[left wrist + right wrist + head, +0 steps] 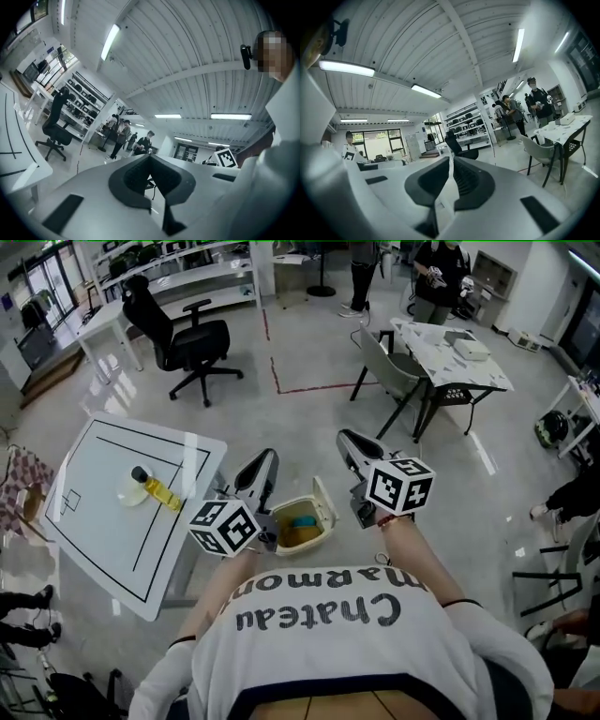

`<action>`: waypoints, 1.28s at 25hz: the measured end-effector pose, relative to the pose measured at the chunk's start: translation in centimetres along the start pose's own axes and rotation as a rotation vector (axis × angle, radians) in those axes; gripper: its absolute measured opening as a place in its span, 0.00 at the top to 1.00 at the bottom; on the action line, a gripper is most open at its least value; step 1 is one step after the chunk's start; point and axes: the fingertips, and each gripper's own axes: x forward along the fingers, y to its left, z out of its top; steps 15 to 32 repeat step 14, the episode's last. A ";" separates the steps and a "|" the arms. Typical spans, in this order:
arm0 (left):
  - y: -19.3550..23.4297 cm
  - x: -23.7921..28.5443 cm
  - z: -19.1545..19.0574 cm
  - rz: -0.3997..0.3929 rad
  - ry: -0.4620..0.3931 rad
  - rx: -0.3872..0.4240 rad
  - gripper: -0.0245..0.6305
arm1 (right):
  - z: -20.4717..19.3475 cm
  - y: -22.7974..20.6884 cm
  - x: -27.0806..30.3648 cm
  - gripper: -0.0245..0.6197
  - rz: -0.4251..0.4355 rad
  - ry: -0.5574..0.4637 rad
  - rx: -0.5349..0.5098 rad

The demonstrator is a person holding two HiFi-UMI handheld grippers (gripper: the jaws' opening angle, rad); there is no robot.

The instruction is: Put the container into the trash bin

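On your left gripper (150, 157) the two dark pads met at their tips and held nothing. Your right gripper (451, 157) was the same, its fingers pressed together and empty. Both gripper views looked up along the jaws at the ribbed ceiling and its strip lights.

In the head view, the left gripper (268, 457) and the right gripper (343, 436) pointed away from your chest, a little apart. The trash bin (280, 513) sat on the floor between and below them, with its lid (324, 502) tipped open towards the right gripper. A blue thing (302, 519) lay inside it on something yellowish (too small to tell what either is).

Just left of your left gripper stood the white table (103, 549), marked with black lines. A yellow container (165, 494) with a dark end lay on it on its side, touching a white dish (122, 493) and well apart from the bin.

Further out, a black office chair (192, 341) stood beyond the white table. To the right were a grey chair (386, 371) and a marble-topped table (436, 357) carrying a white box (469, 349), with red tape lines (309, 388) on the floor between the two sides. A person (441, 277) stood at the far end of the room.
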 end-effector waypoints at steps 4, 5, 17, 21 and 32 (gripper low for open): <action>-2.3 -0.9 -1.5 0.038 -0.008 0.012 0.93 | -0.9 -0.2 -1.9 0.89 0.047 0.018 -0.002; -2.7 -1.2 -1.9 0.052 -0.007 0.012 0.93 | -1.2 -0.2 -2.3 0.89 0.059 0.026 0.003; -6.3 -3.8 -4.5 0.134 -0.036 0.022 0.93 | -3.3 -0.2 -6.3 0.89 0.129 0.051 0.012; -6.3 -3.8 -4.5 0.134 -0.036 0.022 0.93 | -3.3 -0.2 -6.3 0.89 0.129 0.051 0.012; -6.3 -3.8 -4.5 0.134 -0.036 0.022 0.93 | -3.3 -0.2 -6.3 0.89 0.129 0.051 0.012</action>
